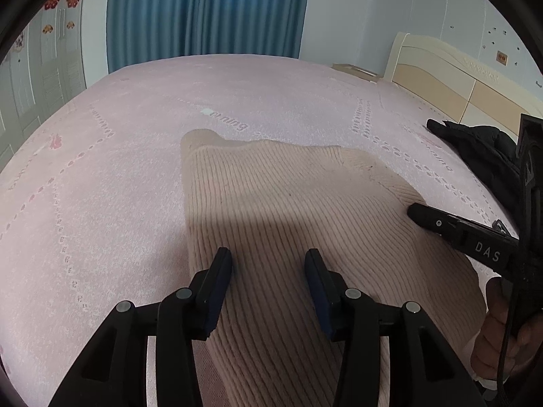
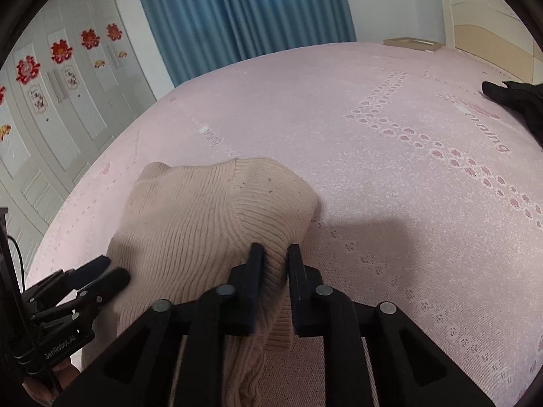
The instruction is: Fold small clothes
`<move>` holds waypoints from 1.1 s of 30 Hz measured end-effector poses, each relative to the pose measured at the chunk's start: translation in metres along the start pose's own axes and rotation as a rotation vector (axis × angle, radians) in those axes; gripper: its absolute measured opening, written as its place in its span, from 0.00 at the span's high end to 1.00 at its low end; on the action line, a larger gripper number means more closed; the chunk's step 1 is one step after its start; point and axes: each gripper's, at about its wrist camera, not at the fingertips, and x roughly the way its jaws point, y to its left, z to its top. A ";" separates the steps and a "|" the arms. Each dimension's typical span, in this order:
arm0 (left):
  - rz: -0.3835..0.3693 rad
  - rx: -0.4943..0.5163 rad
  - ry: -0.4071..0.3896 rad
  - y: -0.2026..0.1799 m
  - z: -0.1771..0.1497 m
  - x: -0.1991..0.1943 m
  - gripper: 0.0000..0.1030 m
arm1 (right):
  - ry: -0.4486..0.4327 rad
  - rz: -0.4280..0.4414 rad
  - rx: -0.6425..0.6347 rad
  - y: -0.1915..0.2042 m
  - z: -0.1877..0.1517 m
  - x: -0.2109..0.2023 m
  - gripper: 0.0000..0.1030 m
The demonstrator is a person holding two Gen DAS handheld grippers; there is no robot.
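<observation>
A beige ribbed knit sweater (image 1: 271,186) (image 2: 203,210) lies partly folded on the pink bed sheet (image 1: 101,169) (image 2: 407,169). My left gripper (image 1: 268,257) stands open just above the sweater's near part, its fingers well apart with flat fabric below them. It also shows at the sweater's left edge as the left gripper (image 2: 112,271) in the right wrist view. My right gripper (image 2: 275,249) is shut on the ribbed hem at the sweater's right edge, with bunched fabric filling the narrow gap between the pads. From the left wrist view the right gripper (image 1: 419,213) points at that same edge.
A black garment (image 1: 482,149) (image 2: 519,101) lies on the bed at the far right. Beyond it rises a cream headboard (image 1: 441,78) (image 2: 482,17). A blue curtain (image 1: 203,10) and white wardrobe doors (image 2: 68,101) stand past the bed. A hand (image 1: 502,339) holds the right gripper's handle.
</observation>
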 end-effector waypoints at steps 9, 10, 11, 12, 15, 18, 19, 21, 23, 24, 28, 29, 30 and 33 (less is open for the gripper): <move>0.021 -0.009 0.023 -0.001 -0.004 -0.008 0.56 | -0.014 0.031 0.033 -0.003 -0.002 -0.012 0.73; 0.024 -0.010 0.027 -0.001 -0.005 -0.010 0.55 | -0.017 0.032 0.027 -0.002 -0.003 -0.014 0.73; 0.026 -0.010 0.030 -0.001 -0.006 -0.012 0.55 | -0.022 0.033 0.019 -0.001 -0.004 -0.016 0.73; 0.028 -0.011 0.033 -0.001 -0.006 -0.014 0.54 | -0.025 0.032 0.012 0.001 -0.005 -0.018 0.72; 0.028 -0.022 0.047 0.000 -0.011 -0.021 0.52 | -0.038 0.027 -0.016 0.004 -0.010 -0.027 0.70; 0.025 -0.040 0.057 0.003 -0.017 -0.027 0.49 | -0.044 0.026 -0.042 0.008 -0.015 -0.032 0.68; 0.026 -0.044 0.063 0.003 -0.020 -0.028 0.49 | -0.042 0.028 -0.047 0.008 -0.017 -0.033 0.67; 0.025 -0.049 0.080 0.004 -0.025 -0.031 0.49 | -0.019 0.053 -0.051 0.009 -0.021 -0.034 0.59; 0.022 -0.054 0.100 0.005 -0.031 -0.035 0.49 | 0.022 0.065 -0.053 0.011 -0.025 -0.032 0.58; 0.023 -0.056 0.105 0.005 -0.034 -0.037 0.49 | 0.027 0.054 -0.055 0.012 -0.027 -0.031 0.58; 0.030 -0.070 0.104 0.010 -0.046 -0.051 0.49 | -0.002 0.076 -0.067 0.017 -0.030 -0.034 0.88; 0.031 -0.075 0.105 0.012 -0.048 -0.054 0.49 | -0.035 0.085 -0.070 0.018 -0.030 -0.040 0.88; 0.033 -0.081 0.107 0.014 -0.050 -0.057 0.49 | -0.062 0.105 -0.056 0.015 -0.029 -0.046 0.89; 0.030 -0.105 0.112 0.021 -0.053 -0.065 0.49 | -0.019 0.120 0.028 0.003 -0.029 -0.040 0.89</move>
